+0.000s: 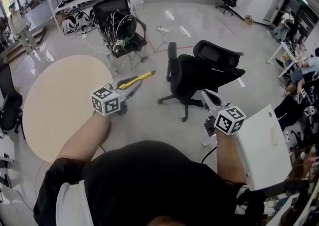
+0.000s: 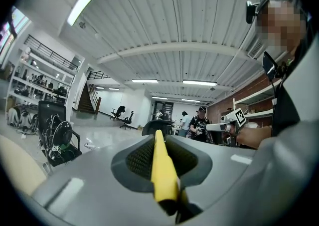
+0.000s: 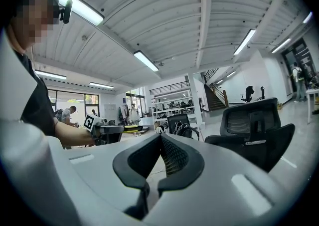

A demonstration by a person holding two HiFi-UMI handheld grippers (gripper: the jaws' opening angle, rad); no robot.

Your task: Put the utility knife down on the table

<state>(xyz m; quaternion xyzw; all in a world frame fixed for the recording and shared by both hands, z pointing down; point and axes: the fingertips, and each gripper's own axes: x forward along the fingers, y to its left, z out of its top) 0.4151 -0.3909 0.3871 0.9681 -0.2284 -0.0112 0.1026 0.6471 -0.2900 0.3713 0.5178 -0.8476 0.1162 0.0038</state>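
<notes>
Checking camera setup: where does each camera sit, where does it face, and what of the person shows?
Head view: on the head, looking down at round table, office chair; torso, left gripper, right gripper show.
Left gripper view: along jaws shut on the utility knife; right forearm shows.
Right gripper view: along shut, empty jaws; left forearm shows.
Shared: each gripper view shows the other gripper.
</notes>
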